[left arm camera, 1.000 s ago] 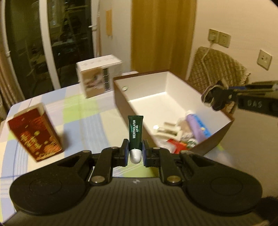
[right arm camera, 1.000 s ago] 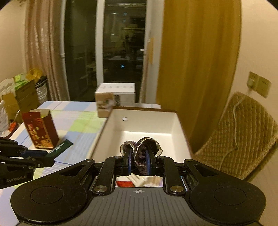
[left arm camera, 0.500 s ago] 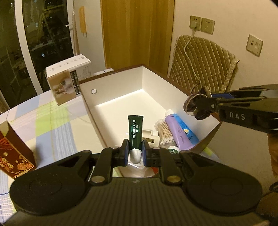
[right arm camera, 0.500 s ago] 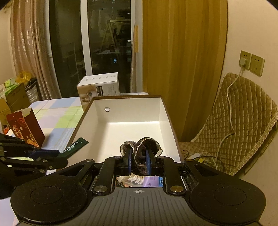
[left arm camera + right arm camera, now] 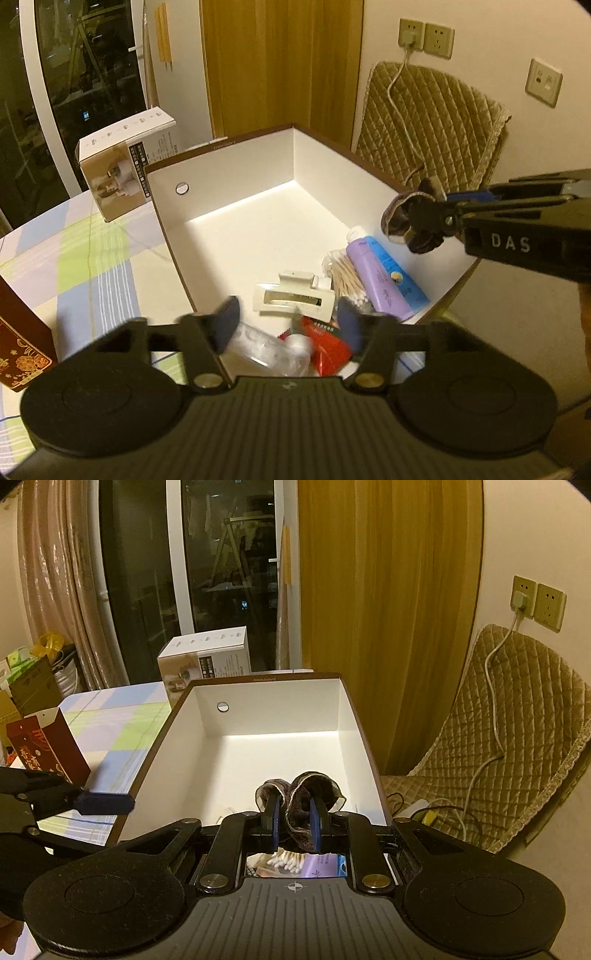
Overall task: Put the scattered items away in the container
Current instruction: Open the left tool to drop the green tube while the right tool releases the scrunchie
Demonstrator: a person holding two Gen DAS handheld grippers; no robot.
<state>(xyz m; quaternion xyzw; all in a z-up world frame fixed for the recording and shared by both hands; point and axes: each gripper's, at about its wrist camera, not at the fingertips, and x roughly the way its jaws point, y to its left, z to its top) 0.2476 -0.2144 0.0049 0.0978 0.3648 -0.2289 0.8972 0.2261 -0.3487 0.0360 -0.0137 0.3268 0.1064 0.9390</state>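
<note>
Holding several bits already, the white box (image 5: 229,192) has a purple tube (image 5: 384,282), cotton swabs (image 5: 345,280), a cream hair clip (image 5: 293,301), a red packet (image 5: 328,345) and clear wrap w/ a blurred white cap at its near end. Tube's long axis runs diagonally, cap toward far wall. Left tool (image 5: 288,326) spread wide, nothing between fingers, above box's near end. Right tool (image 5: 294,825) pinches a dark scrunchie (image 5: 301,794) over the box. Checked worktop (image 5: 92,258) w/ a red carton (image 5: 22,354) and a white carton (image 5: 125,162); quilted chair, curtains behind.

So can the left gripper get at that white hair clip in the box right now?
Probably yes. The left gripper is open and empty, right above the white hair clip, which lies uncovered on the box floor; the right gripper holds off to the side.
</note>
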